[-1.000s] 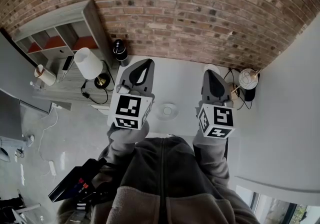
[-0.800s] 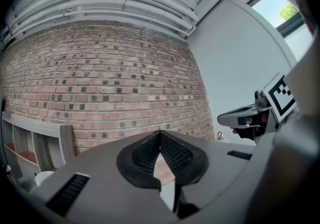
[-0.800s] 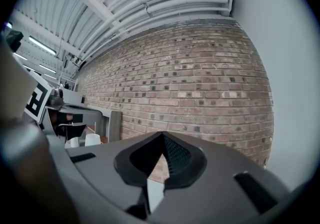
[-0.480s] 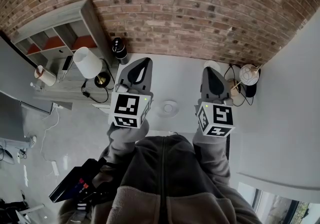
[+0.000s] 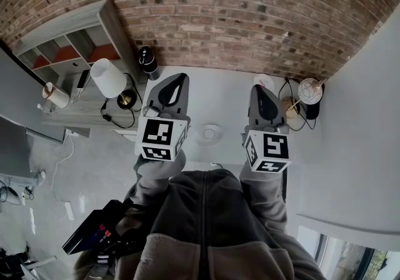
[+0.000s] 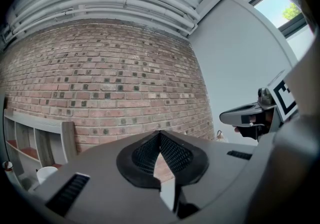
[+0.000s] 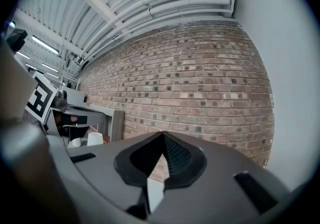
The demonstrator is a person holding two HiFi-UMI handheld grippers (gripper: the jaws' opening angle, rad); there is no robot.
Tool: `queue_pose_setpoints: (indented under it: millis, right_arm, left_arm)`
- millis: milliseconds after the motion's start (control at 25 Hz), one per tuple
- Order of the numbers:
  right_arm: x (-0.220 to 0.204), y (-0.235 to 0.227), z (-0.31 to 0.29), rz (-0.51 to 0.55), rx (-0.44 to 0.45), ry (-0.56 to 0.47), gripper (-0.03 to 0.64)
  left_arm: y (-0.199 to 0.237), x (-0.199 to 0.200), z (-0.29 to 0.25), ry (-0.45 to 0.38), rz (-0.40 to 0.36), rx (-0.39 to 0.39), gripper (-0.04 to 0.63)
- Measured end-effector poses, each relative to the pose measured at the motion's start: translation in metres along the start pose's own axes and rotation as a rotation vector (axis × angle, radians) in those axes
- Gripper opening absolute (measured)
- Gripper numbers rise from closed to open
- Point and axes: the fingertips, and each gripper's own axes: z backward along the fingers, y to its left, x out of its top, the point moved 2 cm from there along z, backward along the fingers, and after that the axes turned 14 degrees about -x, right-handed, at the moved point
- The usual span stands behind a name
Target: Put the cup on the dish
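Approach step, no grasp yet: left hand-held gripper point(image 5: 177, 82) and right hand-held gripper point(image 5: 260, 90) both clenched, empty, level over the desk point(image 5: 219, 96); dish point(image 5: 210, 134) lies bare between them, and what looks like the white cup point(image 5: 264, 81) stands just beyond the right one, which probably must open and reach next.

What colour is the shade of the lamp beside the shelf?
White. The lamp shade shows best in the head view.
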Motion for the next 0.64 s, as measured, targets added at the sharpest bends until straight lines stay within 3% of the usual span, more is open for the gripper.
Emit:
queue_pose_setpoints:
  millis: [640]
  right_arm:
    - [-0.007, 0.010, 0.008, 0.012, 0.009, 0.000, 0.002]
  left_arm:
    - [-0.005, -0.011, 0.004, 0.021, 0.010, -0.018, 0.005]
